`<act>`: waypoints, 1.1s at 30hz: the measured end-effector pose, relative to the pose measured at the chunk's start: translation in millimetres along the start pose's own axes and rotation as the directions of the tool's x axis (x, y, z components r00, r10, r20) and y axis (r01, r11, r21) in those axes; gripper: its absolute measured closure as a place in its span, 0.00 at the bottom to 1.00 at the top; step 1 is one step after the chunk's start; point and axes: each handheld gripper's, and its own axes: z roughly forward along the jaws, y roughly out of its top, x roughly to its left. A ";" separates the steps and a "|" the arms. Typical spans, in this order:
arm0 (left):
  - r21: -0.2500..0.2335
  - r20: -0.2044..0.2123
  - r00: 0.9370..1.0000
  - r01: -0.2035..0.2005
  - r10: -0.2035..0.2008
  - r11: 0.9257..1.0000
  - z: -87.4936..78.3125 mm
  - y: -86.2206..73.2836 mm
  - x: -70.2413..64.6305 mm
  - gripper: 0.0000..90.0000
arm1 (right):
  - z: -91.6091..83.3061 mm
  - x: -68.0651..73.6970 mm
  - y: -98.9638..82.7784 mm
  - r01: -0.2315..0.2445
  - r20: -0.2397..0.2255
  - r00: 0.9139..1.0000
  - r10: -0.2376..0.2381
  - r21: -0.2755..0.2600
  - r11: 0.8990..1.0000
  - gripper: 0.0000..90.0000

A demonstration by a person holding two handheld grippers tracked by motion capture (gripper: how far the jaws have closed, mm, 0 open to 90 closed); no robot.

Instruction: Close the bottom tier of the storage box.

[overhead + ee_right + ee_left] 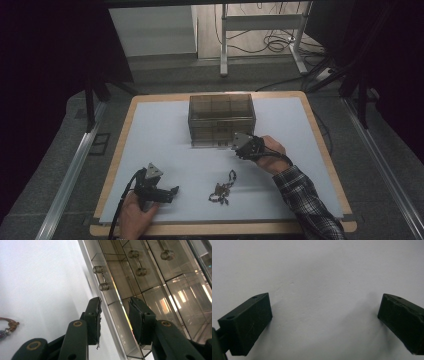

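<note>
Claw work is spread over a table (pixel 150 125) with a pale sheet and wooden edges. At the near left, the left claw (pixel 172 190) rests low over the bare sheet in a hand (pixel 134 216), its jaws pointing right; the left gripper view shows them standing wide apart with nothing between them, only white surface. Right of it, near the middle of the near edge, lies a small tangle of dark jewellery (pixel 223 189), well apart from both claws; one end of it shows at the left edge of the right gripper view (pixel 7 326). Farther back, at the middle of the table, stands a smoky clear drawer box (pixel 221 119) with small bar handles (pixel 101 277) on its drawer fronts. The right claw (pixel 115 315) is at the near right corner of that box, held by a hand (pixel 270 150) in a plaid sleeve; its jaws are partly open, poised just in front of a lower drawer front, and whether they touch it I cannot tell.
</note>
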 end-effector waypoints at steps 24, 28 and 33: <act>0.000 0.000 1.000 0.000 0.000 1.000 0.0 0.0 0.0 0.00 | 3.3 -32.7 -9.6 -0.057 -0.177 0.983 0.055 -0.008 0.998 0.72; 0.000 0.000 1.000 0.000 0.000 1.000 0.0 0.0 0.0 0.00 | 5.5 -37.2 -10.0 -0.046 -0.199 0.979 0.046 0.005 0.999 0.73; 0.000 0.000 1.000 0.001 -0.001 1.000 0.0 0.0 0.0 0.00 | 10.6 -42.4 -11.2 -0.035 -0.228 0.973 0.038 0.016 0.999 0.73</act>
